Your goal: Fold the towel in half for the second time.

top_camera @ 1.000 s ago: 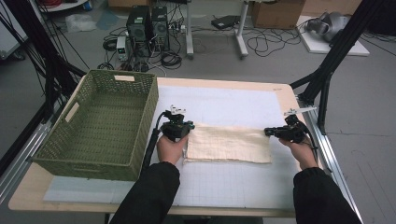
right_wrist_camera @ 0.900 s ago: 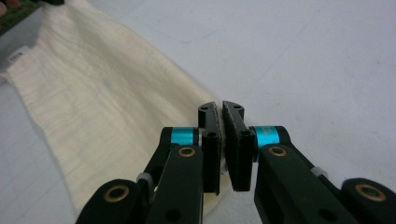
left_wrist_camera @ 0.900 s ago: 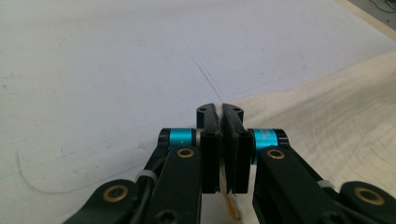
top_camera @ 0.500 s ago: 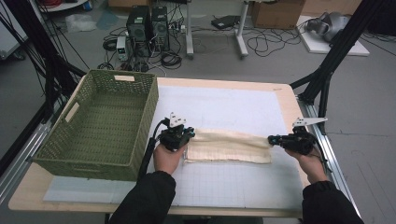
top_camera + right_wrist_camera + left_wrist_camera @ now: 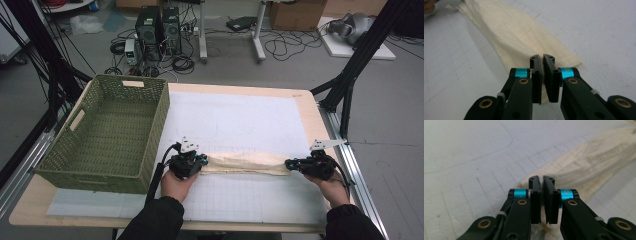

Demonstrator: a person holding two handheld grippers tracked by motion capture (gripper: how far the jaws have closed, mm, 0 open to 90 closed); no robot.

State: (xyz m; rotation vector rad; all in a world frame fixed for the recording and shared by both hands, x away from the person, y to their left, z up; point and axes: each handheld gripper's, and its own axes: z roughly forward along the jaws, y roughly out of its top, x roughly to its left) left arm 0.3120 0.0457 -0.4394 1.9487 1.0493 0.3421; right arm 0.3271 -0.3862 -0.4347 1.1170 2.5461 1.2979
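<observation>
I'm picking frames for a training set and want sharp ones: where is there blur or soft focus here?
High view: soft overall, the left gripper and right gripper smeared. Left gripper view: jaws crisp, the cloth blurring toward the far corner. Right gripper view: jaws and near weave sharp, far end hazy.

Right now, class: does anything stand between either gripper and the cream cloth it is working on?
No. The left gripper and right gripper are each shut on an end of the cloth, which stretches between them across the white mat.

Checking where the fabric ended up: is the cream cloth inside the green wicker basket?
No, the cream cloth lies stretched on the white mat beside the green wicker basket.
</observation>
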